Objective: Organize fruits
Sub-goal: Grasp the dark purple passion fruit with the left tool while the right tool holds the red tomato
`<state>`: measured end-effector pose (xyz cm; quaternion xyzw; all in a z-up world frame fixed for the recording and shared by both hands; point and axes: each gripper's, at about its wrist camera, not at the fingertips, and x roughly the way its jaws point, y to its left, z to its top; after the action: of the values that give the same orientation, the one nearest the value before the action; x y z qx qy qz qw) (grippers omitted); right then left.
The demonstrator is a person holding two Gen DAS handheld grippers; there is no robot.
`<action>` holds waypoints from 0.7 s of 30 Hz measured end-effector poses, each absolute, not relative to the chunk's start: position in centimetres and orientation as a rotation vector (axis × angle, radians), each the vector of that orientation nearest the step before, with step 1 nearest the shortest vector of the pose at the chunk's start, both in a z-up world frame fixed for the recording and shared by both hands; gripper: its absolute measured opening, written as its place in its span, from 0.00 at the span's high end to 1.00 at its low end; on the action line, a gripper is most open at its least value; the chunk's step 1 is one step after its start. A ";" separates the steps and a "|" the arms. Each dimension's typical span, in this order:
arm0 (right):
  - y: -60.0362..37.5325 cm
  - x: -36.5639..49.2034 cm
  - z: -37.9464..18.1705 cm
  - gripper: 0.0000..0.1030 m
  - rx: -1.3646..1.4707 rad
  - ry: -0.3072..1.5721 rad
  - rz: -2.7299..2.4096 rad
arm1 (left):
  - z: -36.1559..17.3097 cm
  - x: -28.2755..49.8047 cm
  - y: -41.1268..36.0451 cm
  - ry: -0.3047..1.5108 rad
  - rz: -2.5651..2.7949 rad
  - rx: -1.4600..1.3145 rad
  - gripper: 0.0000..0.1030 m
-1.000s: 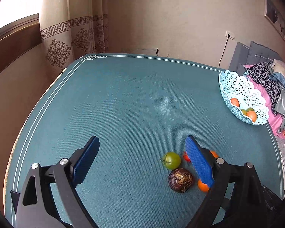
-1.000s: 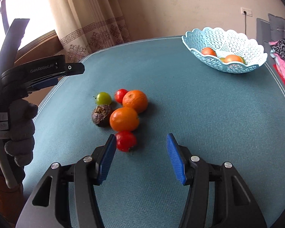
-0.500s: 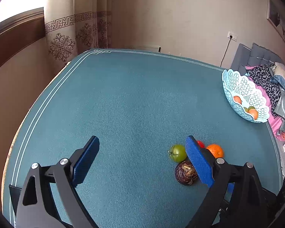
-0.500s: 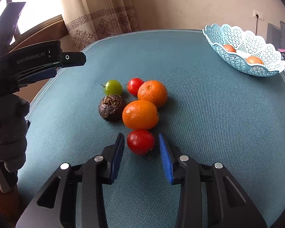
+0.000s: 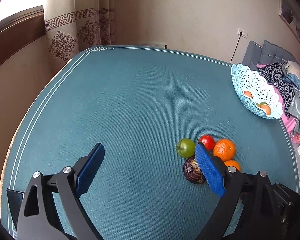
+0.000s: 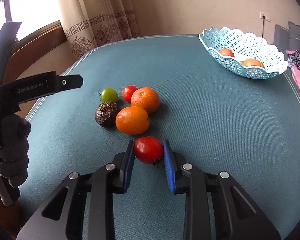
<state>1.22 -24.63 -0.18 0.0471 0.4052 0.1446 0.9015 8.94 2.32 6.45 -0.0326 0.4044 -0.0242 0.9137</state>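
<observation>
Left tool (image 5: 148,168) gapes wide, empty, above the surface (image 5: 130,104). Loose fruit cluster (image 6: 128,108) lies mid-surface. Right tool (image 6: 148,150) has just closed; its pads pinch a red tomato (image 6: 148,150) at the near end. Basket (image 6: 248,54) sits far right. Risk: the smooth, round tomato may squirt out or bruise under squeeze

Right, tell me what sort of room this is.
Probably a bedroom at home: a padded grey headboard with heaped clothes and bedding beside the teal-covered table, plus a patterned curtain at a wood-framed window.
</observation>
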 end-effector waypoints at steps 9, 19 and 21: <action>-26.3 1.0 -0.6 0.73 0.128 0.836 0.274 | 4.3 8.5 -0.4 0.888 -0.106 -0.014 0.10; -26.6 1.1 -0.9 0.73 0.145 0.841 0.284 | 3.2 10.1 -2.4 0.931 -0.123 0.006 0.26; -26.6 1.1 -1.0 0.73 0.146 0.842 0.286 | 3.0 10.3 -2.5 0.938 -0.138 -0.007 0.26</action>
<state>1.05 -26.59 -0.98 0.0708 0.4068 0.1381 0.9002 10.28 -2.51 3.04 -0.0032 0.4515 -0.0663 0.8898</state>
